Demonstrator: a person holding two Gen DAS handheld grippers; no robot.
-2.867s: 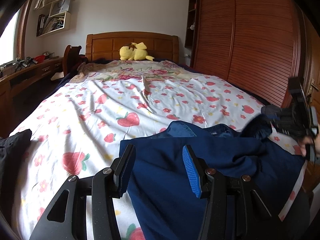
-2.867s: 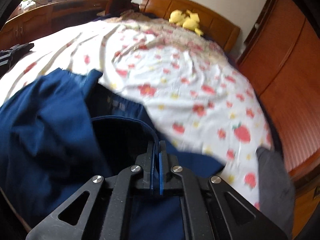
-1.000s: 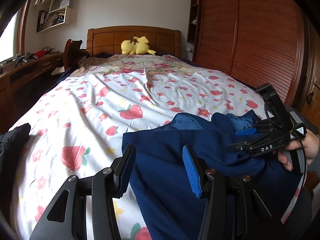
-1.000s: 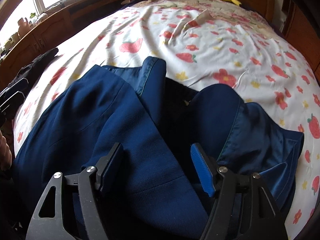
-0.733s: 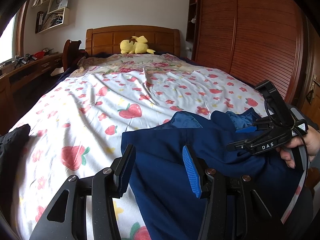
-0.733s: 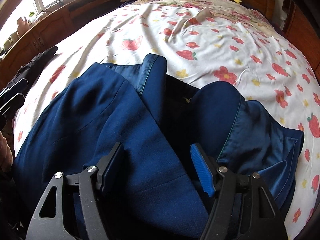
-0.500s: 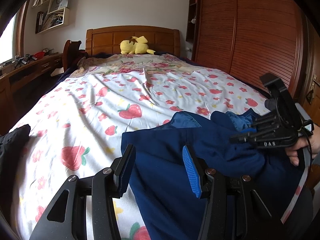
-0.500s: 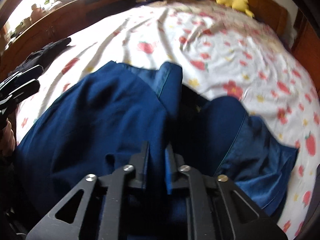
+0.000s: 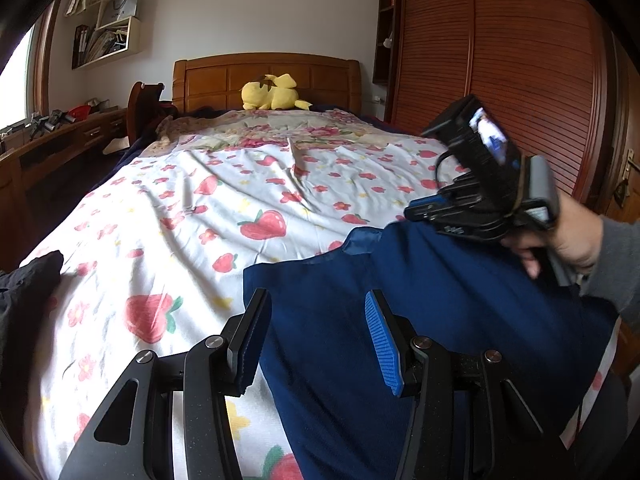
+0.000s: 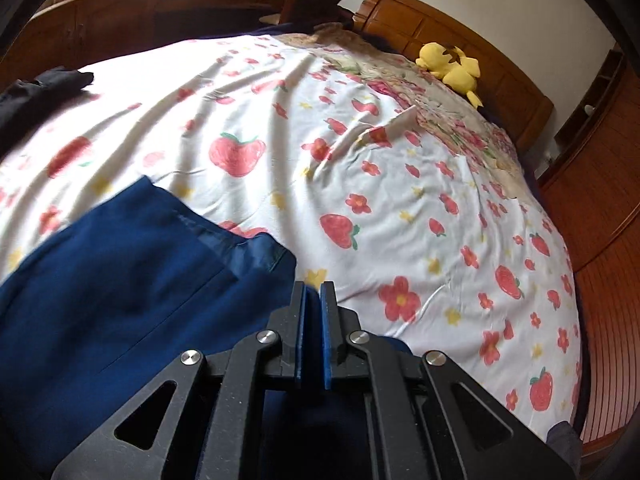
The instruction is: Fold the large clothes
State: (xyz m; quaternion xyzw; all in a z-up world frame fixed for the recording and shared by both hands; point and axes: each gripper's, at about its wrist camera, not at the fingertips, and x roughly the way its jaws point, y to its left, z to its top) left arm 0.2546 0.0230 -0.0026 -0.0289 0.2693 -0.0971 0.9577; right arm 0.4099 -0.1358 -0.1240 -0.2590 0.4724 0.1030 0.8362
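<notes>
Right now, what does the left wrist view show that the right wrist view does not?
Only the left wrist view shows the wall shelf, the person's hand holding the right gripper, and the open left gripper. Only the right wrist view shows the right gripper's fingers closed together. Both show the blue garment, the strawberry sheet and the yellow plush toy.

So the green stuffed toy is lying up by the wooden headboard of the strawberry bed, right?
Not quite: the stuffed toy is yellow, not green. It does lie by the wooden headboard of the strawberry-print bed; the left wrist view shows it.
</notes>
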